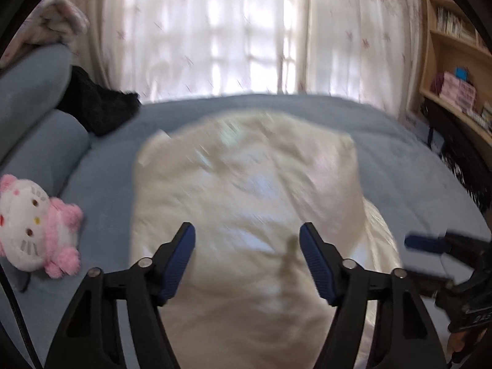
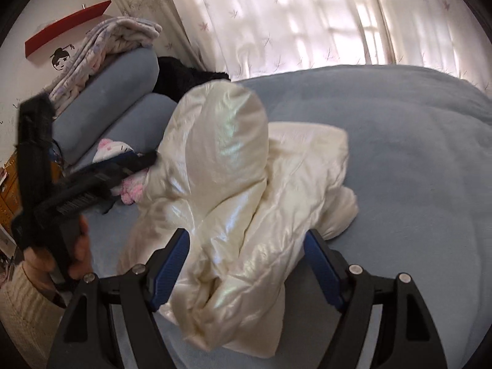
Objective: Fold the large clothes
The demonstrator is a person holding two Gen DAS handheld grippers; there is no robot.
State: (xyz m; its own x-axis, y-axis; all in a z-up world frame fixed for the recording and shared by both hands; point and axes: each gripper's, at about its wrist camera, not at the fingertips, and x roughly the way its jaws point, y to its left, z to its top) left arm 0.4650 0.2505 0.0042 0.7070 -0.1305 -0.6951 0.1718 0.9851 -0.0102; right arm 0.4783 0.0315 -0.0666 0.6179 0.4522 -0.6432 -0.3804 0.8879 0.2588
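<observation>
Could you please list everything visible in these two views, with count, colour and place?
shiny cream puffer jacket: one, cream-white, crumpled mid-bed
blue bed cover: one, light blue, under the jacket
blue bolsters: two, stacked at the bed's head
pink-and-white plush cat: one, beside the bolsters
black fuzzy garment: one, near the curtain
floral sheer curtain: white, across the window
wooden bookshelf: one, far side
left gripper: black, blue pads, open
right gripper: same, open
hand: one, cream knitted sleeve

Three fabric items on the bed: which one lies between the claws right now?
The shiny cream jacket, crumpled mid-bed in front of both open claws. The black garment sits back by the pillows, and the floral blanket lies on top of a pillow.
</observation>
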